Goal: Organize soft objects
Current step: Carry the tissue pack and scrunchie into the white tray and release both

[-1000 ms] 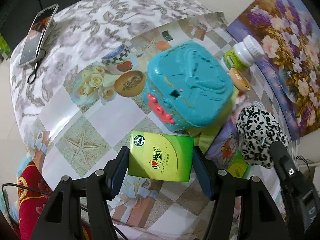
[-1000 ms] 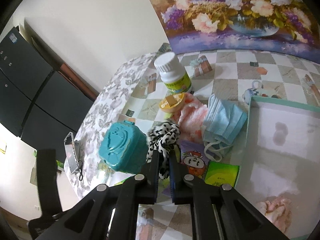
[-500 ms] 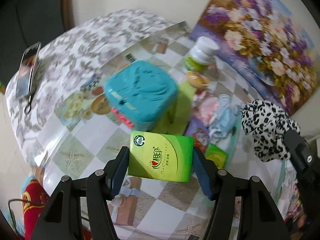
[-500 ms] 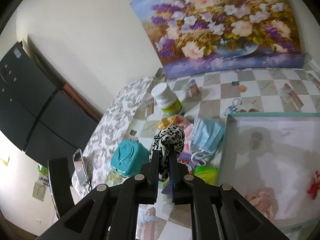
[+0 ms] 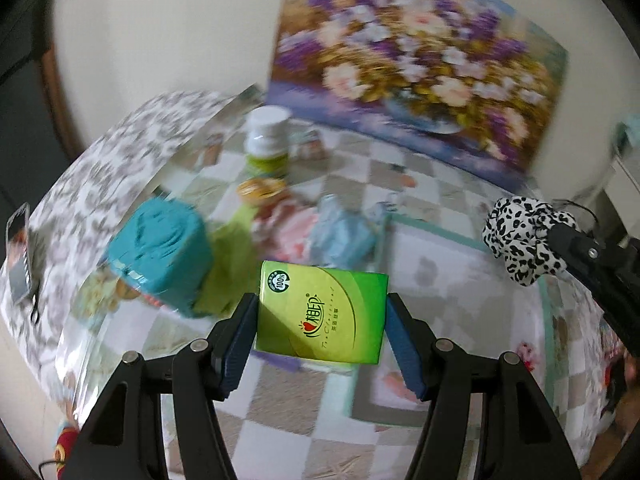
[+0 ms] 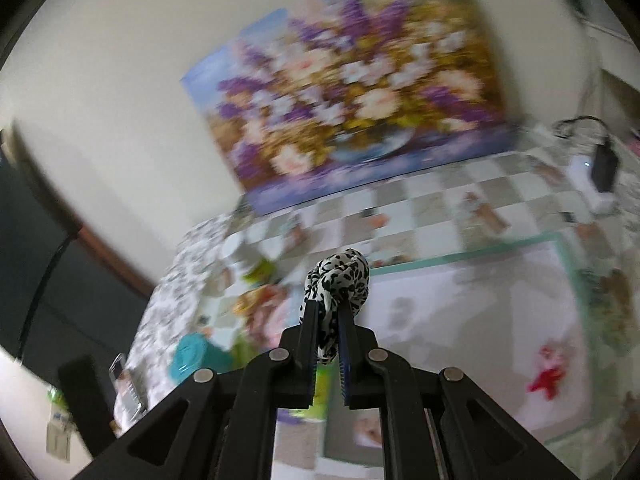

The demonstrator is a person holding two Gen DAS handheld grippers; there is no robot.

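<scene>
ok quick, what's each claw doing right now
left claw: closed on the green tissue pack, lifted off the table.
right claw: closed on the leopard-print scrunchie.

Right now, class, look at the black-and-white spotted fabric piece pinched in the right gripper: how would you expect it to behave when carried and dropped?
The spotted fabric piece is probably floppy: it bunches and folds above the right gripper, whose fingers are nearly together on it. It looks light, seeming not to sag much. Dropped, it would likely land soft rather than roll.
</scene>
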